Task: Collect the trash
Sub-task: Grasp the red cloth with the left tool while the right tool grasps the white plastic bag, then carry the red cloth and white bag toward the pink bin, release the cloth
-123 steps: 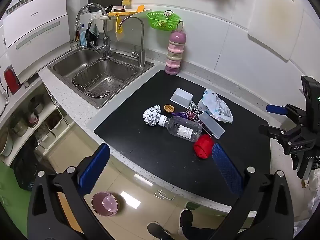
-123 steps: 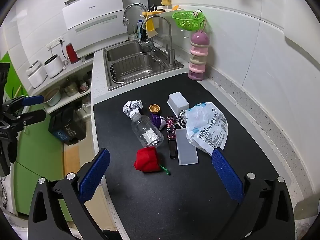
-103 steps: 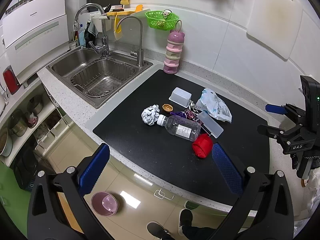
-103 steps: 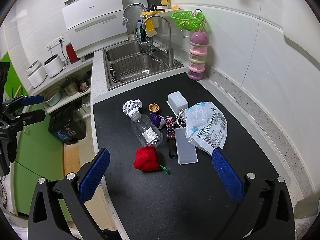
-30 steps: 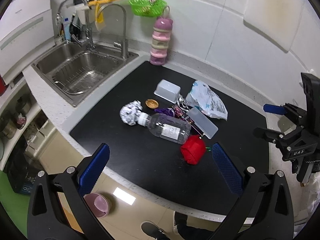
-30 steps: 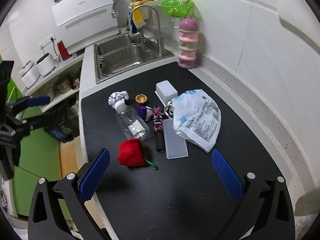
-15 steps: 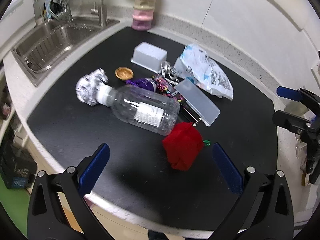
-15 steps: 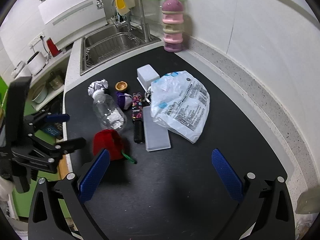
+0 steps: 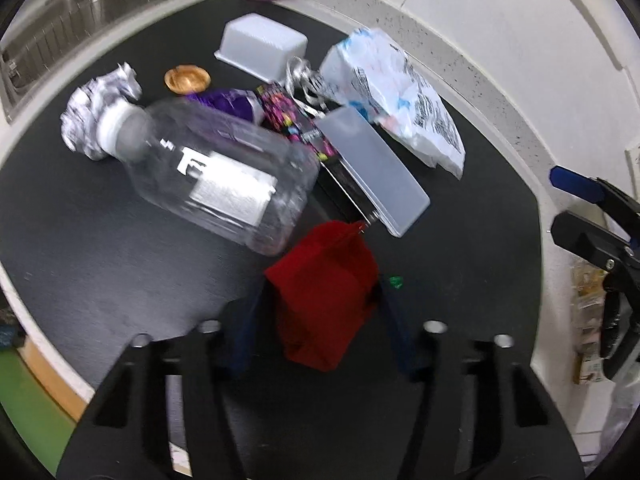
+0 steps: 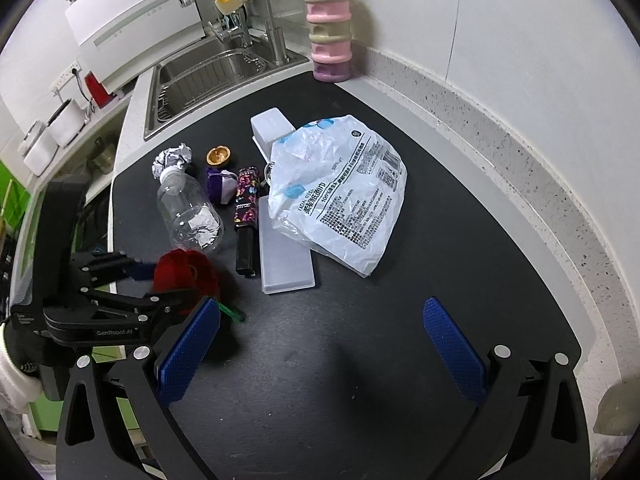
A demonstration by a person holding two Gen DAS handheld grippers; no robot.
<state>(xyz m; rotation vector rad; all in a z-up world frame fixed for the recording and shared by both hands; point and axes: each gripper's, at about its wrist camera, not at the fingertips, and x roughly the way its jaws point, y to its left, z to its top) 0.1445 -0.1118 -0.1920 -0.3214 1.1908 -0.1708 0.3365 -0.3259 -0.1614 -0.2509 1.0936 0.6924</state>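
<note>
Grasp in progress: the left gripper [image 9: 320, 312] is seen with its jaws just drawn inward around the red crumpled item [image 9: 324, 292], which sits between the pads at 6 o'clock in the left wrist view; firm pinching cannot be confirmed through the blur, though both pads appear to meet its sides. A full closure is advised before any lift, and the lift is best taken straight up, since the clear plastic bottle [image 9: 216, 176] lies just beside the red item at 10 o'clock and could be rolled by a sideways drag. The right gripper [image 10: 320, 344] is held spread wide and empty above bare black mat [image 10: 360, 380]. Beyond the red item, at 1 o'clock, the flat translucent lid [image 9: 372, 176] is noted resting against a dark patterned wrapper [image 9: 288, 120]. Farther out are recorded the crumpled foil ball [image 9: 96, 116], a purple wrapper [image 9: 232, 102], a small brown cap [image 9: 187, 79], the white plastic bag [image 9: 396, 96] and a white tub [image 9: 262, 46]. A pink stacked container [image 10: 329, 28] and sink [image 10: 208, 76] stand at 12 o'clock, clear of the work.
</note>
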